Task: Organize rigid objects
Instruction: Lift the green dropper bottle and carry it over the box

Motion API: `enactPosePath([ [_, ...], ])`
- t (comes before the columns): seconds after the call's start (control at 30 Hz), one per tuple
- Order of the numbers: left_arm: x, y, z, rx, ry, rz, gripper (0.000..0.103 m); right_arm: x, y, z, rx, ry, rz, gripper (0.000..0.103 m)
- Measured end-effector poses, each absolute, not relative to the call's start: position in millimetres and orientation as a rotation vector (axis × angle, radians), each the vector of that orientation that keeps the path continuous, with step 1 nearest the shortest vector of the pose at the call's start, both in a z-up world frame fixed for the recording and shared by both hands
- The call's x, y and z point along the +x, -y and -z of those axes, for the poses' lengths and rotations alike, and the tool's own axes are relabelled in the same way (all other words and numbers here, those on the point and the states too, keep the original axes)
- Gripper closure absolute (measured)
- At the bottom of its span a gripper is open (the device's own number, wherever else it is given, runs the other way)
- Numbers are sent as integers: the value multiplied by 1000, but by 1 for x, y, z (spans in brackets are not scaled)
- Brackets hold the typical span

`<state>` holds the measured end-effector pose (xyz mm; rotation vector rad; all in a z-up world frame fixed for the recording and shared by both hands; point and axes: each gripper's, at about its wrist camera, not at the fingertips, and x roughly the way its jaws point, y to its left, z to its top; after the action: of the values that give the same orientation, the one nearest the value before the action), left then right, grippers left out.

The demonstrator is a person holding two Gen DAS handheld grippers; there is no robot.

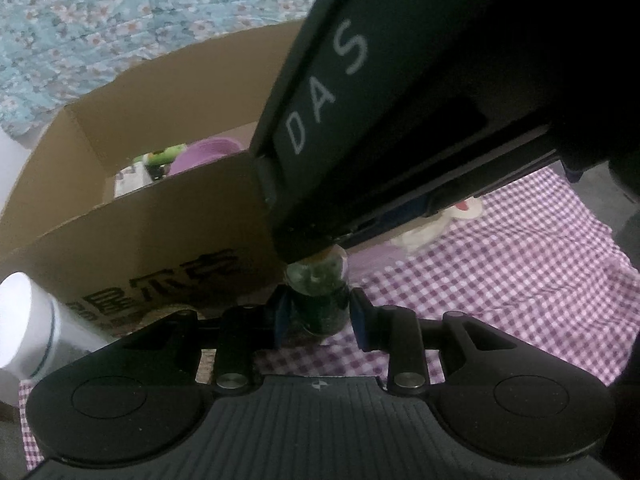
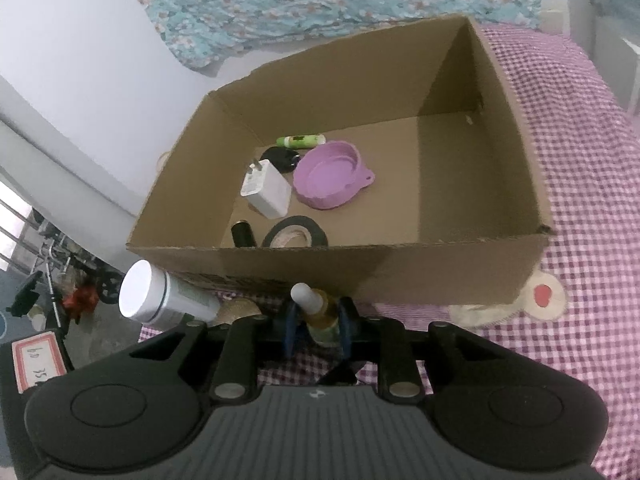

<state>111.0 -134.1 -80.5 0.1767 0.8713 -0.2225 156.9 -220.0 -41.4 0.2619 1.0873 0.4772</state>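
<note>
My left gripper (image 1: 319,310) is shut on a small dark glass jar (image 1: 319,300) with green contents, held in front of the cardboard box (image 1: 160,216). The black body of the right gripper (image 1: 400,100) crosses just above it and hides the jar's top. My right gripper (image 2: 319,322) is shut on a small yellowish bottle (image 2: 322,314) with a white cap, just before the box's near wall (image 2: 360,268). Inside the box lie a purple bowl (image 2: 332,178), a white charger (image 2: 266,190), a green tube (image 2: 301,141), a tape roll (image 2: 295,233) and a black cylinder (image 2: 243,234).
A white canister (image 2: 160,300) lies left of the box, also in the left wrist view (image 1: 28,320). The purple checked cloth (image 2: 580,200) covers the surface. A cream mat with a red spot (image 2: 540,296) lies at the box's right corner. A floral fabric (image 2: 320,0) hangs behind.
</note>
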Motion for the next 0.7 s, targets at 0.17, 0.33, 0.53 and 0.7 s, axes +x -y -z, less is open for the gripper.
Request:
enactPosePath([
  [0.17,104,144,81,195,-869,267,72,151,237,40,272,-1105,-458,79],
  [0.33,99,154,82,252,-853,270,72,149,251,44,308,-1115,-457,79],
  [0.53,96,156,81,272,-845,263,72,149,253,46,324,-1104,-463,79],
  [0.7,89,158,72,273,-851,262,72,143,259,43,337,-1099,-465,79],
])
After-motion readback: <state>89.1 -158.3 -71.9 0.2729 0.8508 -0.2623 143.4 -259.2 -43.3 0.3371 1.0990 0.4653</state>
